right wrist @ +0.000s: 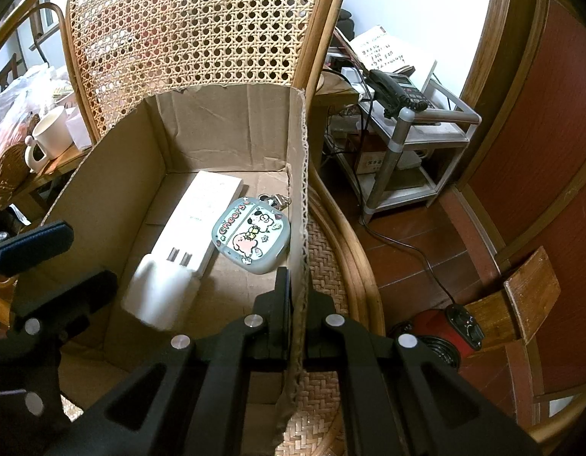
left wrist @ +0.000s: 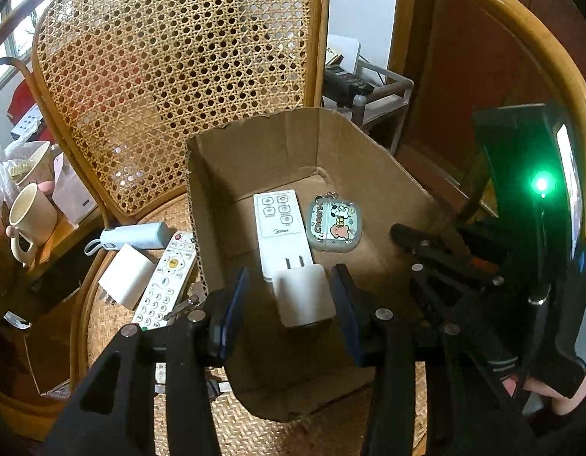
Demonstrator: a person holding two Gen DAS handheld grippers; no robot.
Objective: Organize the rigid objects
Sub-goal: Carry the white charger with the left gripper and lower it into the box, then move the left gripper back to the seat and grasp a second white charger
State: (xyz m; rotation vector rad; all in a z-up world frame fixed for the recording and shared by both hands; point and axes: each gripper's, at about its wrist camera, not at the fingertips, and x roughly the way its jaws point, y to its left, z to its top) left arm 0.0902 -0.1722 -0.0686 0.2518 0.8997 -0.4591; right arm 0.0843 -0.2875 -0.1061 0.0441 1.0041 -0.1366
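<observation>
Standing by the rattan chair (left wrist: 171,76) and reading across from the left, I see a cream mug (left wrist: 30,214) on a side table. On the woven seat lie a pale blue power bank (left wrist: 135,236), an outside charger (left wrist: 127,281) in white just below it, and a keypad remote (left wrist: 165,281) lying alongside the left wall of the cardboard box (left wrist: 255,144).

Inside the box, a slim white remote (left wrist: 279,224) lies lengthwise on the floor. A white plug charger (left wrist: 304,296) sits at its near end, its two prongs lying over the remote's body. The left gripper (left wrist: 291,288) hangs over that charger with its jaws about halfway apart. In the left wrist view there is a gap between the left pad and the charger. In the right wrist view the charger lies clear of both fingers, so nothing is being squeezed.

Just right of the slim remote, close to it, is a pastel cartoon case (left wrist: 333,224) with a keyring clip, near the box's right wall.

The right gripper (right wrist: 298,285) is pinched tight on that right wall, with the torn cardboard edge running up between its fingers.

Further right, off the chair, a desk telephone (right wrist: 399,91) sits on a small metal stand (right wrist: 391,152).
</observation>
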